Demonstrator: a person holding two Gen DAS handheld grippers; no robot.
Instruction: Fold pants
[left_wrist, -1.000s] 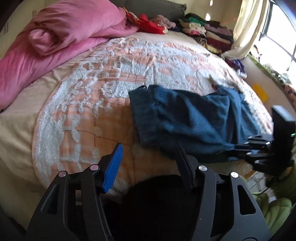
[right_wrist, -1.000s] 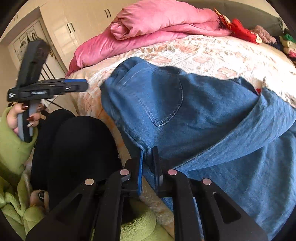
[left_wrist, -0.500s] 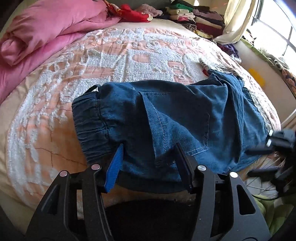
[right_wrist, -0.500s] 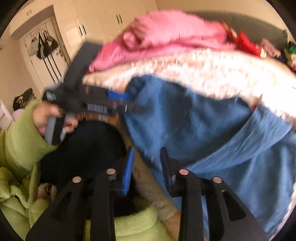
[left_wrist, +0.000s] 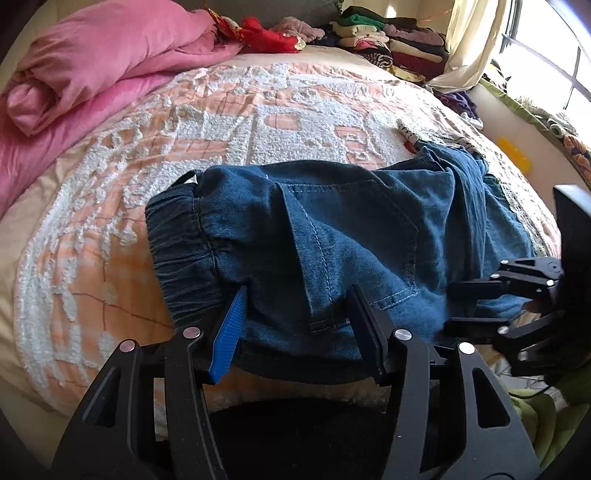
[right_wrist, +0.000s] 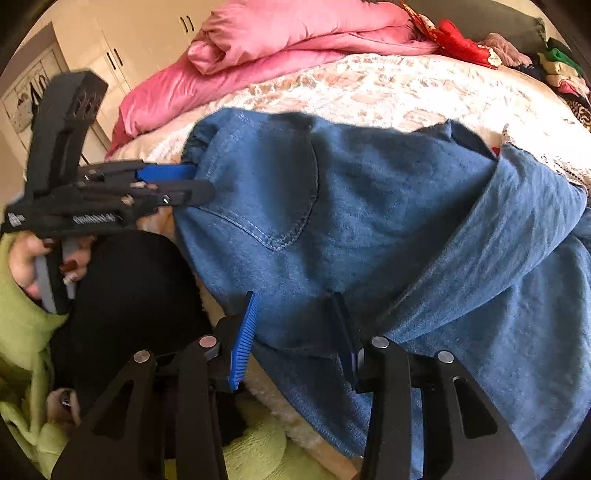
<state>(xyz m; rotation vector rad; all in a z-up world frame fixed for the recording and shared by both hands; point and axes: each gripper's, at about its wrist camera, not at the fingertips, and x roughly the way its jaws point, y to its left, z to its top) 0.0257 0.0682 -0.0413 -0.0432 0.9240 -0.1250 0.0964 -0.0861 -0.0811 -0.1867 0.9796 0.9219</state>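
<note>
Since a second ago the right tongs have let go, jaws opening over the denim pants' near edge on the bed; left tongs hover half-spread by the waistband, the pants running rightward.

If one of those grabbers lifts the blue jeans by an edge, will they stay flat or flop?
Probably flop: the jeans already lie in soft folds and creases on the bed. The gathered waistband looks thicker, so likely easier to pinch. Denim seems unlikely to slip.
</note>
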